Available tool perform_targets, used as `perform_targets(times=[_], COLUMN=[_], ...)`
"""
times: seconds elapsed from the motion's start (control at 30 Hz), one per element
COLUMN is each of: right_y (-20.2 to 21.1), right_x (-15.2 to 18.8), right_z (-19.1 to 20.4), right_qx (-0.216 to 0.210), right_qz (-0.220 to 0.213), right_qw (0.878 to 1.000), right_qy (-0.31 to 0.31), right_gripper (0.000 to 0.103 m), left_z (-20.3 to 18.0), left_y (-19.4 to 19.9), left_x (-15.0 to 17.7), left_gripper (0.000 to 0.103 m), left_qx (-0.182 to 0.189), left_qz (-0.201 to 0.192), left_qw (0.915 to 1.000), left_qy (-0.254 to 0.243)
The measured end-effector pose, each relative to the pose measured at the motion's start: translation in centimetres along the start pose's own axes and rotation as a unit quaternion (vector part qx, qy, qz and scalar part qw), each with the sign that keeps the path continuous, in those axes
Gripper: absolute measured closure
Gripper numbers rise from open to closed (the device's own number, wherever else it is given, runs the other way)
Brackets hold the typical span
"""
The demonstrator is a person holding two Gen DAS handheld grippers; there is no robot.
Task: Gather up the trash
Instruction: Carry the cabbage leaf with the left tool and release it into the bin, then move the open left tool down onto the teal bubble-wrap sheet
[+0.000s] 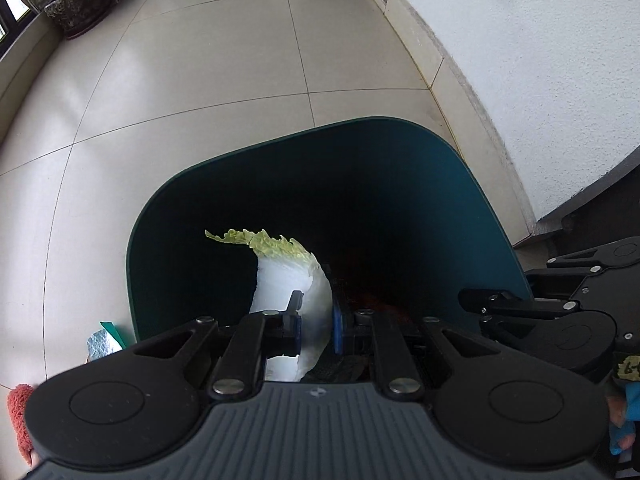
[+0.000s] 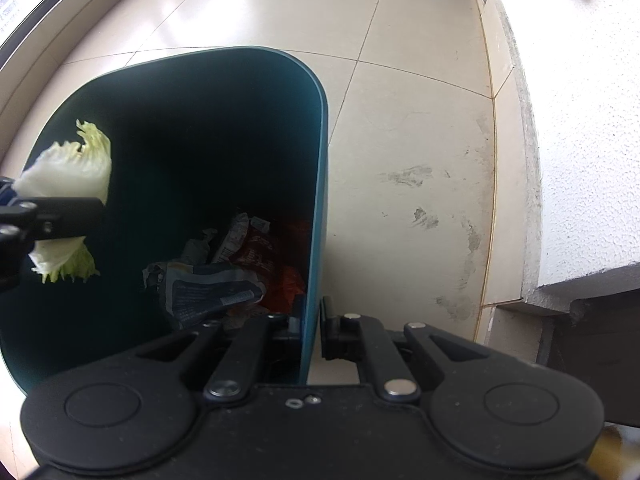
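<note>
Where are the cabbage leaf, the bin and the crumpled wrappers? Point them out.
cabbage leaf [image 1: 294, 280], left wrist view, white stalk.
bin [image 2: 318, 168], right wrist view, teal side wall.
crumpled wrappers [image 2: 208, 288], right wrist view, blue-grey wrapper lying inside the bin.

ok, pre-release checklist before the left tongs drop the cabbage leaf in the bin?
1. Left tongs clamped on cabbage leaf: ok.
2. Leaf over the bin opening, inside the rim: ok.
3. Right tongs pinching the bin wall to steady it: ok.
4. Room in the bin: ok, only wrappers at the bottom.
5. Leaf will fall free of the pads: cannot tell.
6. More trash left on the floor: a foil scrap lies beside the bin; the rest, cannot tell.
</note>
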State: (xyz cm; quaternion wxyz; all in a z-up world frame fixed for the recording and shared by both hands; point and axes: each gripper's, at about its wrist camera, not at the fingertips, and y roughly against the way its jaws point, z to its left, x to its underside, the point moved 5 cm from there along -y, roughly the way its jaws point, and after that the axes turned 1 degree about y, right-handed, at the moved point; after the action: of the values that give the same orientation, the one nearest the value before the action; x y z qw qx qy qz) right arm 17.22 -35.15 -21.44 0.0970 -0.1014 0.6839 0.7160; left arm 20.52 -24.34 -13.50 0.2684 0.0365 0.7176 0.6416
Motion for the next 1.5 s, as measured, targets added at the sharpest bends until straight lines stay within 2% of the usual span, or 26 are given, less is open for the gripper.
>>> perform_targets(times=[0.27, 0.43, 0.53, 0.77, 0.87, 0.93, 0.97, 1.13, 1.23, 1.33, 1.47, 1.5], right_y=[0.0, -0.1, -0.1, 0.2, 0.3, 0.5, 0.6, 1.2, 1.6, 1.7, 1.7, 1.7], right_x=[0.0, 0.0, 0.0, 0.1, 0.2, 0.2, 0.2, 0.2, 0.3, 0.3, 0.2, 0.1], right_z=[-0.1, -0.1, 0.0, 0.1, 0.2, 0.3, 0.3, 0.4, 0.4, 0.4, 0.5, 0.5], right_qx=[-0.005, -0.005, -0.003, 0.002, 0.004, 0.005, 0.006, 0.007, 0.006, 0.006, 0.009, 0.010], right_qz=[-0.001, 0.000, 0.000, -0.003, -0.004, -0.005, -0.006, -0.010, -0.013, -0.014, -0.013, -0.012], right_qw=[1.000, 1.000, 1.000, 1.000, 1.000, 1.000, 1.000, 1.000, 1.000, 1.000, 1.000, 1.000], right_qy=[0.001, 0.001, 0.002, 0.003, 0.004, 0.003, 0.003, 0.002, 0.002, 0.001, -0.001, -0.002], right_gripper=[0.097, 0.097, 0.097, 0.097, 0.097, 0.097, 0.097, 0.097, 0.097, 0.097, 0.097, 0.097], left_z=[-0.5, -0.3, -0.2, 0.5, 0.3, 0.6, 0.7, 1.6, 3.7, 6.7, 11.1, 12.3], left_y=[-5.3, -6.5, -6.5, -4.1, -2.9, -1.7, -1.0, 2.7, 5.9, 8.7, 10.2, 10.3], left_x=[1.1, 1.6, 1.4, 1.2, 0.8, 0.8, 0.8, 1.1, 1.1, 1.0, 1.5, 1.6], left_gripper=[0.089, 0.089, 0.088, 0.083, 0.070, 0.050, 0.046, 0.044, 0.042, 0.030, 0.029, 0.026], left_qx=[-0.010, 0.002, 0.009, 0.028, 0.036, 0.044, 0.046, 0.067, 0.074, 0.063, 0.026, 0.016], left_qz=[0.060, 0.080, 0.076, 0.041, 0.025, 0.010, 0.000, -0.032, -0.062, -0.098, -0.126, -0.130], left_qw=[0.9982, 0.9967, 0.9970, 0.9987, 0.9989, 0.9988, 0.9986, 0.9969, 0.9950, 0.9925, 0.9902, 0.9896], left_qy=[-0.001, 0.010, 0.012, 0.011, 0.018, 0.022, 0.024, 0.027, 0.027, 0.036, 0.054, 0.061])
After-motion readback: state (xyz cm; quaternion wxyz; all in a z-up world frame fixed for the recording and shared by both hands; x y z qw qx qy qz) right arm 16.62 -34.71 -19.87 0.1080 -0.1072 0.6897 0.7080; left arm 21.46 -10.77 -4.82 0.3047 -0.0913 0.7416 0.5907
